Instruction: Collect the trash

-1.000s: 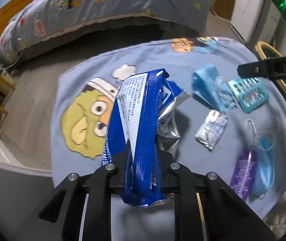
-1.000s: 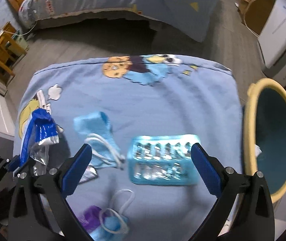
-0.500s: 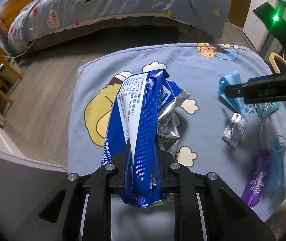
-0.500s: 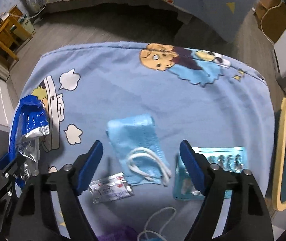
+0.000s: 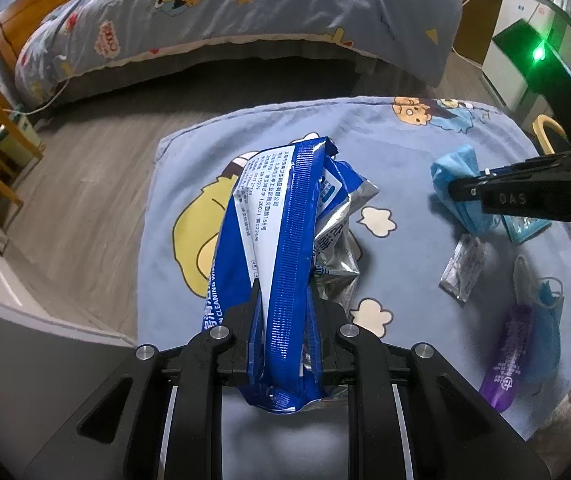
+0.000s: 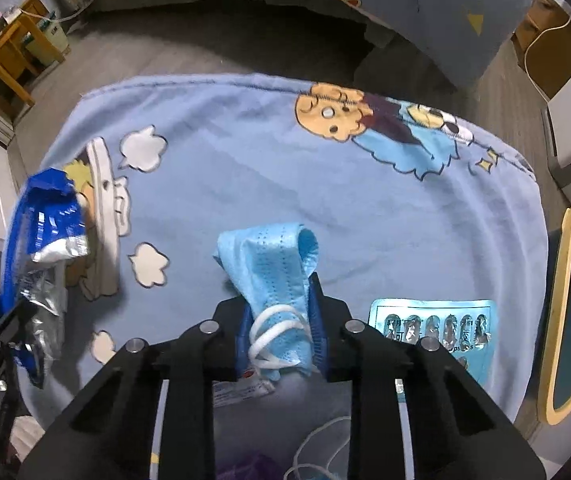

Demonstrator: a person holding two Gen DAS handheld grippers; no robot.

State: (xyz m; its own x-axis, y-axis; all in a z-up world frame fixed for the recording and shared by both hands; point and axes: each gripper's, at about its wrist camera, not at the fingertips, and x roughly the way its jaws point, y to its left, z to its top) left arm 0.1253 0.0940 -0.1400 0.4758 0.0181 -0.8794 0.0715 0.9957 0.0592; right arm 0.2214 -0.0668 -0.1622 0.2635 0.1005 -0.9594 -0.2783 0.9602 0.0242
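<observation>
The blue face mask (image 6: 273, 276) lies crumpled on the cartoon-print blanket (image 6: 269, 184), roughly at the middle of its near half, with its long axis running from the near edge toward the far edge. Its near end, where the white ear loop (image 6: 275, 334) is bunched, sits directly between the fingers of the right tongs (image 6: 279, 340). The jaws are closing on that end; the blue pads (image 6: 314, 332) flank the fabric on both sides and appear to press it. The mask body extends forward, away from the tongs, along their pointing line.

The right tongs are therefore the nearer tool, and the coming move is judged to be a straight lift, followed by a carry toward the yellow-rimmed bin (image 6: 569, 312) that stands beyond the blanket's right edge.

Just right of the mask, toward the right edge, lies the blister pack (image 6: 431, 328). A small foil sachet (image 6: 241, 390) lies under the right tongs at the near edge and may be disturbed by the lift.

The left tongs (image 5: 283, 344) are clamped narrowly on the blue wipes wrapper (image 5: 285, 248), which is held clear of the blanket near its left edge. A purple wrapper (image 5: 505, 356) and a second mask (image 5: 545, 320) remain near the near right corner.
</observation>
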